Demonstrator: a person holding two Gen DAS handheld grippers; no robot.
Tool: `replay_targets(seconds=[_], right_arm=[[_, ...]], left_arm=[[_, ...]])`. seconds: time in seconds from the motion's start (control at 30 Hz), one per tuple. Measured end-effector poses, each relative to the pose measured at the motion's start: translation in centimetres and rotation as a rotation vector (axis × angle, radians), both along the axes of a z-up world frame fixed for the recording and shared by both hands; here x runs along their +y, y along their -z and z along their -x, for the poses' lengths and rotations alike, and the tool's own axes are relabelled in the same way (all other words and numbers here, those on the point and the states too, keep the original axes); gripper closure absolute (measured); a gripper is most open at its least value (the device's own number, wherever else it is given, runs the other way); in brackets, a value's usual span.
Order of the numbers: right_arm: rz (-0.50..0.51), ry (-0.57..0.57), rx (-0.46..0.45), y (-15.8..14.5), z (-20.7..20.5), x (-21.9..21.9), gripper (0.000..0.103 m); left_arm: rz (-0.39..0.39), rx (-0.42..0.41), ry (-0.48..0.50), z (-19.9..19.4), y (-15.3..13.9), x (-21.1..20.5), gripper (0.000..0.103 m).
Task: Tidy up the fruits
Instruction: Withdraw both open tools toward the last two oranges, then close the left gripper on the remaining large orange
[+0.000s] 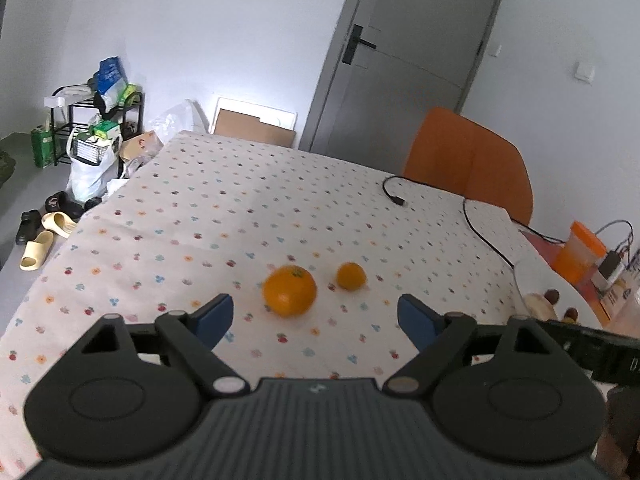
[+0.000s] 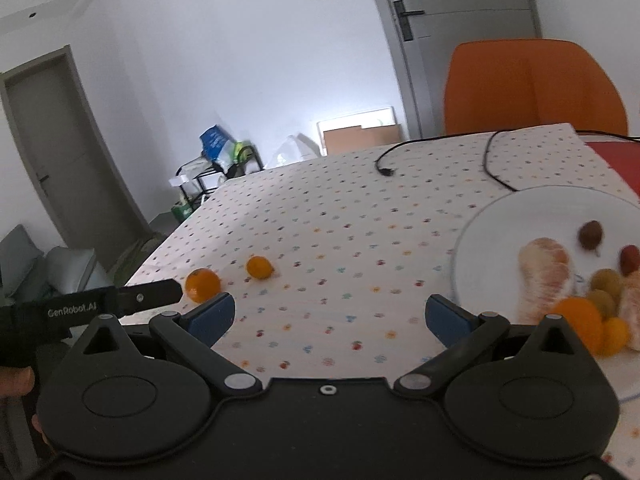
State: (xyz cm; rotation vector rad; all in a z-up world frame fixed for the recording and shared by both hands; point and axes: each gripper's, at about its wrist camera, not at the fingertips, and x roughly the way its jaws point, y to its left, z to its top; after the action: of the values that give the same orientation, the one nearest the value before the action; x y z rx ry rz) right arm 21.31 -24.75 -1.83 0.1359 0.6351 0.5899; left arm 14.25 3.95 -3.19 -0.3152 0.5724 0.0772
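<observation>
The left gripper [image 1: 316,320] is wide open with nothing between its blue pads, and the right gripper [image 2: 330,314] is wide open too and holds nothing. Just beyond the left gripper, a large orange [image 1: 289,290] lies on the table [image 1: 200,208], with a small orange [image 1: 351,276] near its right. On the right stands a white plate [image 2: 520,216] with peeled citrus segments [image 2: 545,276] and other fruits. Farther away lies a black cable [image 2: 490,160], and behind the table an orange chair [image 2: 532,84].

right gripper [image 2: 330,314] jaws wide, nothing between | large orange [image 2: 203,285] + small orange [image 2: 259,267] far left on worktop [image 2: 340,232] | white plate [image 2: 500,232] right, holding peeled citrus, mixed fruit | left gripper [image 2: 152,295] tip beside large orange
</observation>
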Motion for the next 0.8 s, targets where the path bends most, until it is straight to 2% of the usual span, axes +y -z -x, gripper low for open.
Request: replay_targets(seconds=[0.1,0.17,0.47,0.63,0.73,0.8], right_arm=[[0.008,-0.029,-0.006,0.2,-0.3,1.1,0.004],[0.015,-0.05,-0.006,0.3,-0.6,1.8,0.011],[0.04,-0.118,0.015,1.4,-2.3,4.5,0.03],[0.059,-0.145,0.017,1.7,-3.2,5.6,0.031],[0.073,-0.161,0.014,1.8,-3.5,6.3,0.031],[0.075,-0.167,0.015,1.9,-3.7,6.6,0.031]], left_arm=[[0.005,-0.005,-0.018,-0.3,0.1,0.6,0.02],[0.008,0.0,-0.025,-0.7,0.3,0.9,0.025],[0.017,0.033,-0.058,-2.4,1.7,1.4,0.043],[0.032,0.044,-0.073,-3.0,2.5,1.6,0.047],[0.045,0.044,-0.073,-3.3,2.9,1.7,0.056],[0.065,0.026,-0.067,-3.3,2.9,1.9,0.071]])
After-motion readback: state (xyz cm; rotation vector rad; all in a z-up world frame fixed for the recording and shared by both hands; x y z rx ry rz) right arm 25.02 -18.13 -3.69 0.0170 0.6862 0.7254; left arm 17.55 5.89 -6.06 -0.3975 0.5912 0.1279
